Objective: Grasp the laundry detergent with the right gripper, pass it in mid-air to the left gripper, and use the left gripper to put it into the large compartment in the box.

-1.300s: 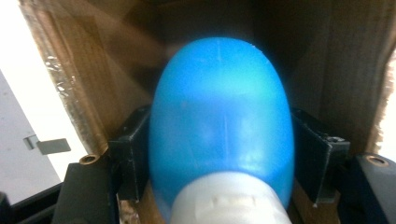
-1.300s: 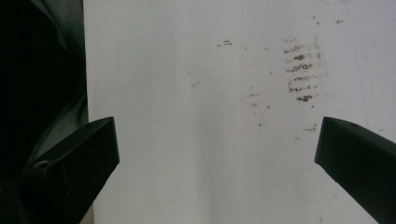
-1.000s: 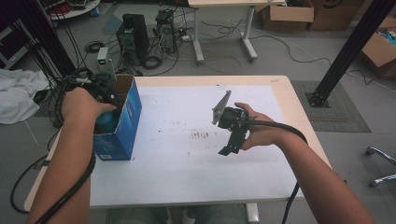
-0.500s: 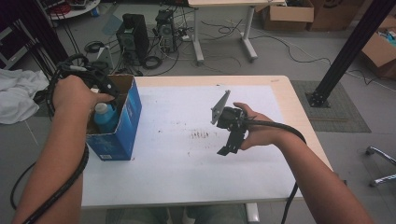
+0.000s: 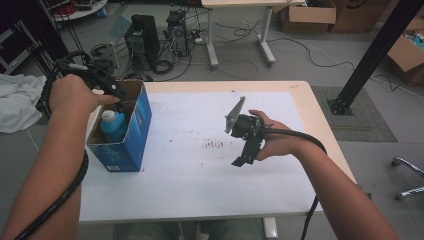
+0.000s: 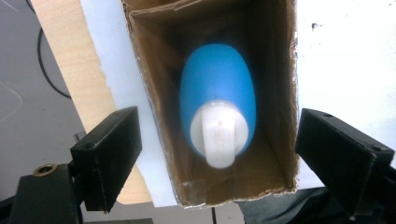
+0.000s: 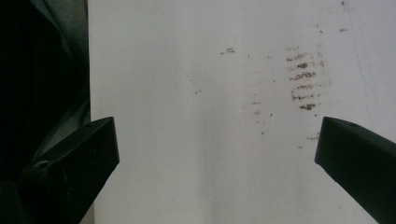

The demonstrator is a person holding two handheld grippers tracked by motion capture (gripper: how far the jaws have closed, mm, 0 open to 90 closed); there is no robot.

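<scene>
A blue bottle with a white cap stands inside an open blue cardboard box at the table's left side. My left gripper hovers just above the box's far end. In the left gripper view I look straight down on the bottle inside the box. The left gripper has just been opening its jaws; they stand wide apart and touch nothing. My right gripper is held over the middle of the table, open, with the bare white sheet below it.
A white sheet covers the wooden table; brown smudges mark its middle. Behind the table, computer towers, cables and cardboard boxes sit on the floor. A black post rises at the right.
The left hand has lifted up out of the box and its jaws have spread, leaving the blue bottle standing inside. The right hand has stayed where it was.
</scene>
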